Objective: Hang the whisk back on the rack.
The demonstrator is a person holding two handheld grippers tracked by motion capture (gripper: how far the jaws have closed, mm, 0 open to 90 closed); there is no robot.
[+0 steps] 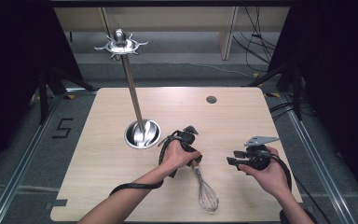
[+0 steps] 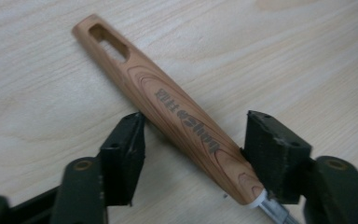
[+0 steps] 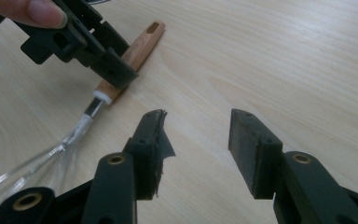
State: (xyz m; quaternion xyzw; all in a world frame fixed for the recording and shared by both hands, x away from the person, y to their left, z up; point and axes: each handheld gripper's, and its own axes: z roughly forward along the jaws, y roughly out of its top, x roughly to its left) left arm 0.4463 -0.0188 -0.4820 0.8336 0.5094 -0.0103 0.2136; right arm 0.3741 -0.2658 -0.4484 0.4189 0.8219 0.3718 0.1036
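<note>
Left claw (image 2: 191,140) has its jaws spread apart straddling the whisk's wooden handle (image 2: 168,109), which lies flat on the table (image 2: 307,56) slanting across the gap, right claw (image 3: 196,140) farther off, also open.

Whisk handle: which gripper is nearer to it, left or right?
Left. The left gripper straddles the whisk's wooden handle, which lies on the table between its open jaws. The right gripper is open over bare table, off to the side of the whisk.
</note>
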